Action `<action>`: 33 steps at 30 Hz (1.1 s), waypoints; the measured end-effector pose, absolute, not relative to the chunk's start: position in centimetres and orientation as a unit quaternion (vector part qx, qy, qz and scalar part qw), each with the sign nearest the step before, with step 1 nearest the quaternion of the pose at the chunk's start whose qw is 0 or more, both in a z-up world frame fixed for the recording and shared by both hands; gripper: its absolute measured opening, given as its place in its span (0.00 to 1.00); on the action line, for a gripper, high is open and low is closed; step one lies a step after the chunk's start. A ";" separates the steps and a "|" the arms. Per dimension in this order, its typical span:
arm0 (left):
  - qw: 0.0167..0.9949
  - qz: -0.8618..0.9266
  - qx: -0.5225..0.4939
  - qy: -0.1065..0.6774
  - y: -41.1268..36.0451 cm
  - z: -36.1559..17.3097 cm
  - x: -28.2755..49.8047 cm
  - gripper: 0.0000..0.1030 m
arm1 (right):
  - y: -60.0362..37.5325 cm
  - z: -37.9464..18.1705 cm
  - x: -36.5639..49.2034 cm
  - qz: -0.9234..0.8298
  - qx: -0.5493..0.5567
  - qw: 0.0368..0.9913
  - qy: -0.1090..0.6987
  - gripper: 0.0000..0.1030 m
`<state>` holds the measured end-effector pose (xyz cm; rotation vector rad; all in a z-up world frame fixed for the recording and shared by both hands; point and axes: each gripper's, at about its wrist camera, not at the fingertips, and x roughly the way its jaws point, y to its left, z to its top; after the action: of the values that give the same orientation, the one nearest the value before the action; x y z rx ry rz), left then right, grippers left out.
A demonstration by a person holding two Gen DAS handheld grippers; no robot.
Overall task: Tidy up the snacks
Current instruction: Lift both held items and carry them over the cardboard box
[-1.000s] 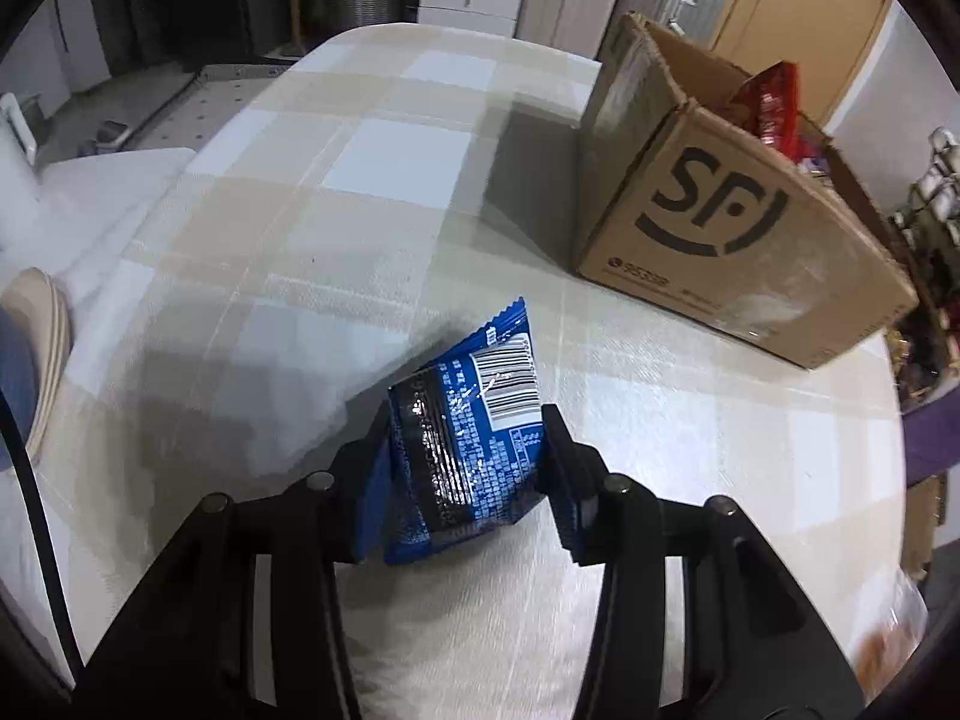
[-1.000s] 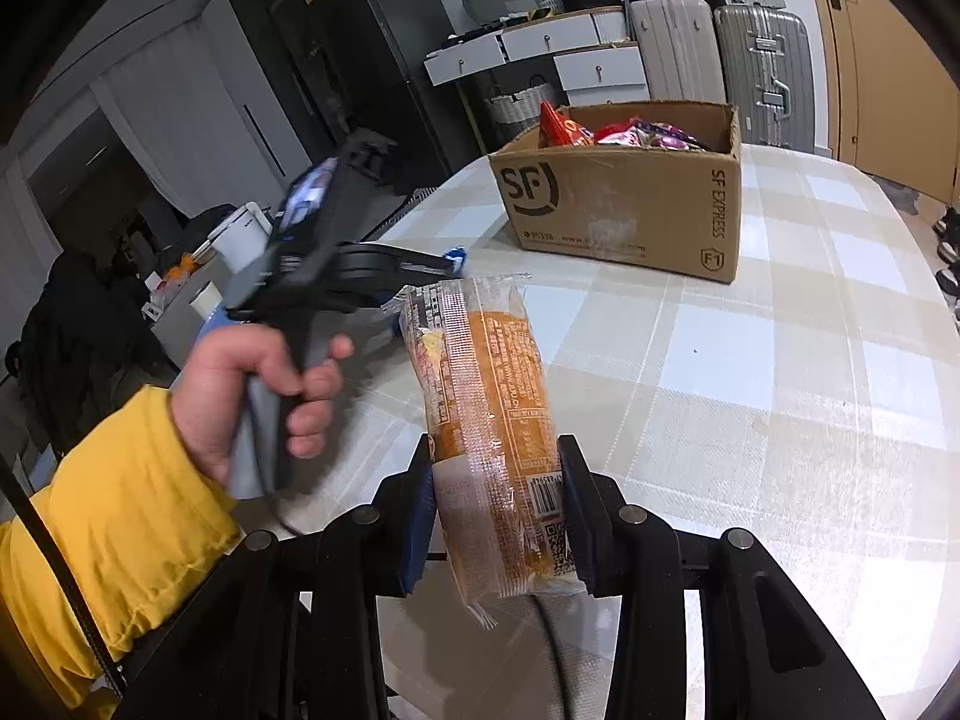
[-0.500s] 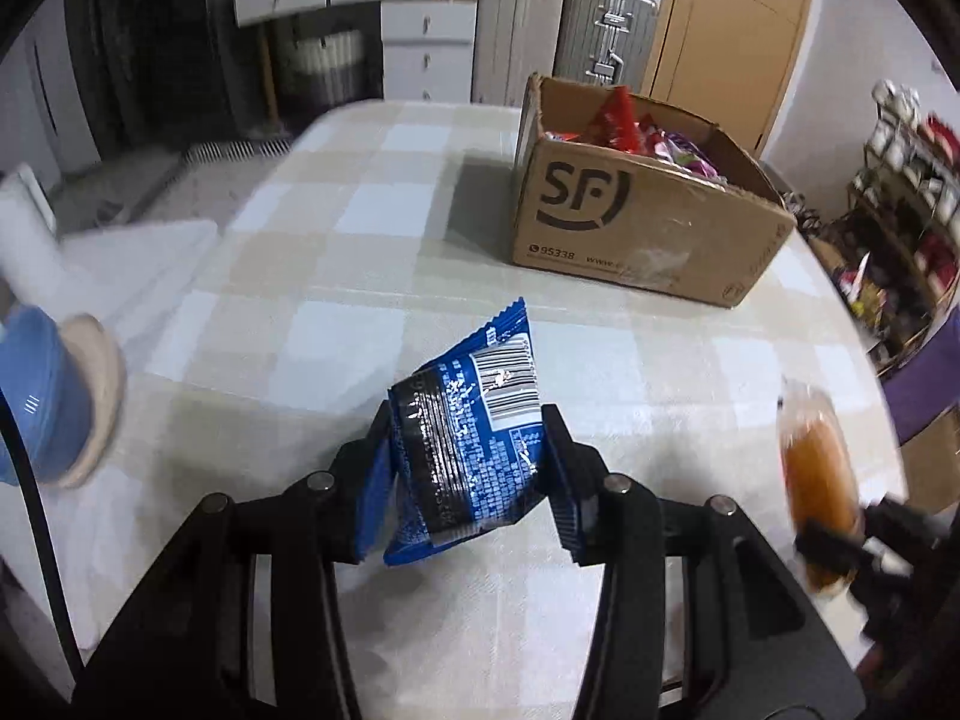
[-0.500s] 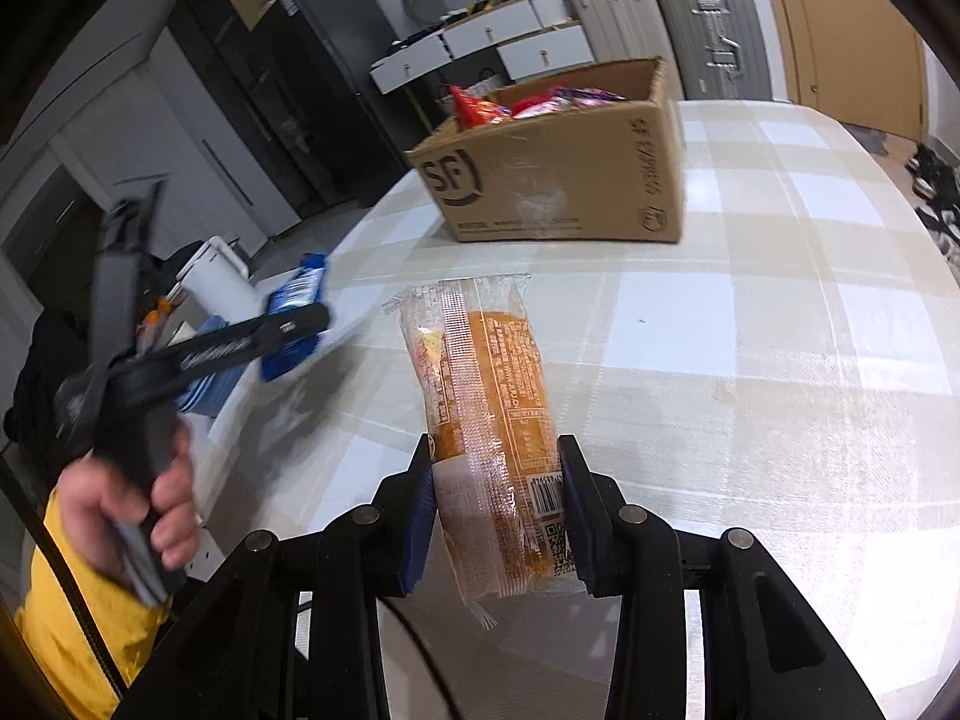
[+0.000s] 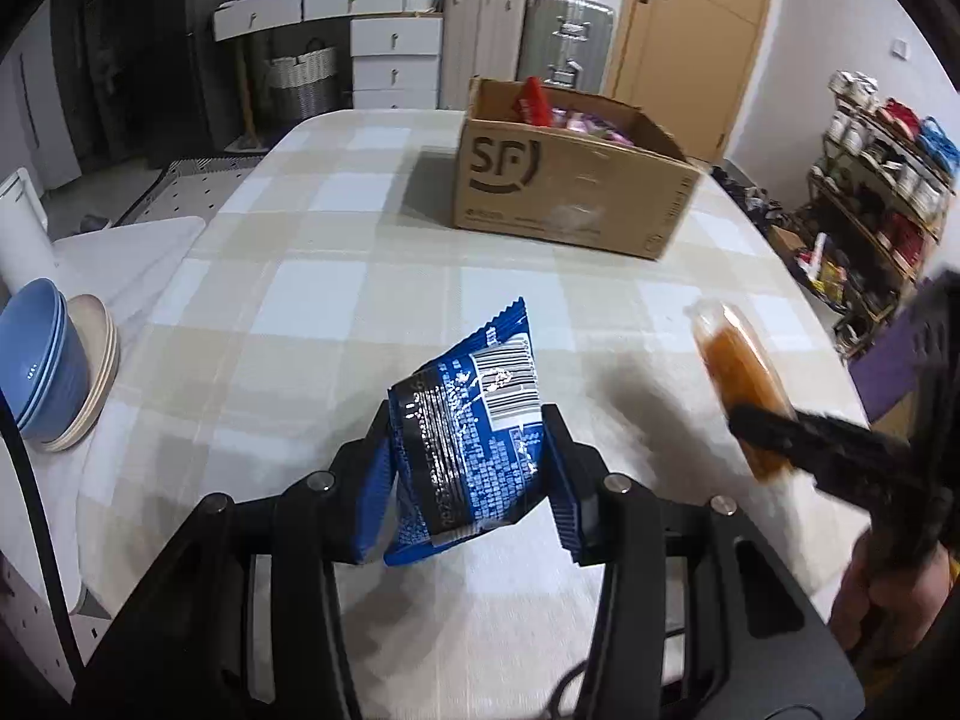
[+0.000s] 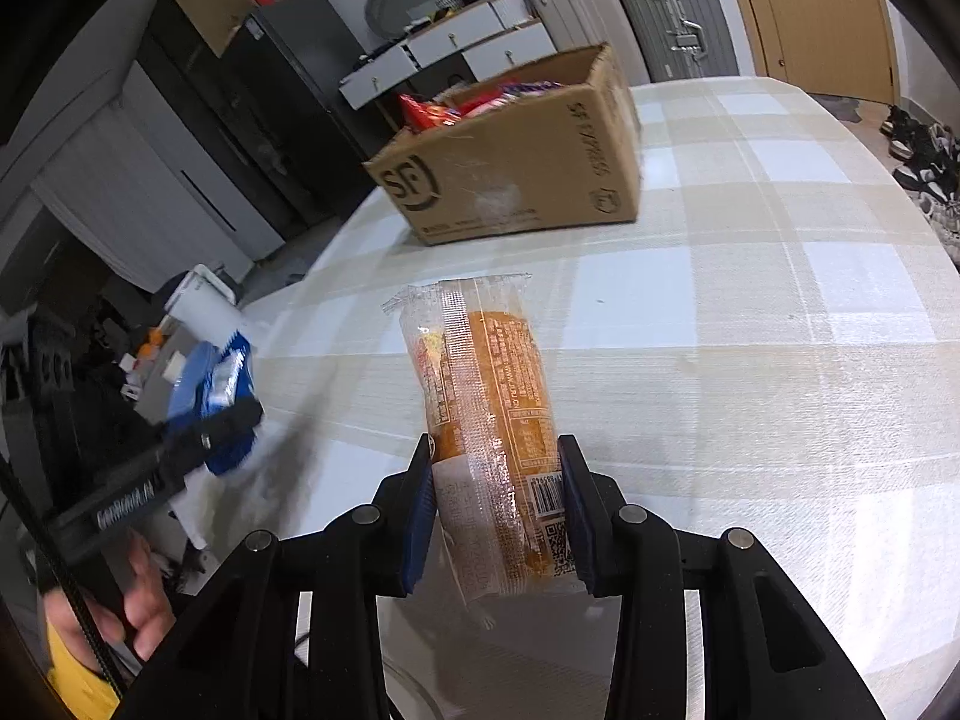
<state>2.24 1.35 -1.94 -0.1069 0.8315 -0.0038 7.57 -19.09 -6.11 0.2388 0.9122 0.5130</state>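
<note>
My left gripper (image 5: 468,480) is shut on a blue snack packet (image 5: 468,426) with a barcode, held above the checked table (image 5: 336,276). My right gripper (image 6: 498,510) is shut on a clear-wrapped orange cake (image 6: 486,408), also above the table. The cake shows in the left wrist view (image 5: 741,384) at the right, and the blue packet shows in the right wrist view (image 6: 219,402) at the left. A brown SF cardboard box (image 5: 570,186) holding several snack packets stands at the far side of the table; it also shows in the right wrist view (image 6: 516,168).
Stacked blue bowls (image 5: 36,366) and plates sit on a side surface at the left. Drawers (image 5: 390,60), a wicker basket (image 5: 300,87) and suitcases (image 5: 564,42) stand behind the table. A shelf rack (image 5: 882,180) is at the right.
Both grippers have pulled back from the box and turned, so it looks farther away. The two grippers now sit side by side, each still holding its snack.
</note>
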 end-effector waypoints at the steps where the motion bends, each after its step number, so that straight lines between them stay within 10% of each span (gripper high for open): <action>1: 0.914 -0.006 -0.052 0.403 1.3 -1.9 1.5 0.41 | -18.9 -5.8 7.2 0.249 0.114 0.860 0.432 0.37; 13: 0.915 -0.049 -0.086 0.390 2.8 2.7 1.5 0.41 | -19.2 0.7 8.8 0.285 0.151 0.866 0.383 0.37; 33: 0.918 -0.072 -0.010 0.390 0.7 12.6 23.1 0.41 | -18.5 8.4 23.8 0.239 0.156 0.890 0.356 0.37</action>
<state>23.12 0.69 12.56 -0.0213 0.8015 -0.1487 23.78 -18.46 8.44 0.3234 0.7399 0.4965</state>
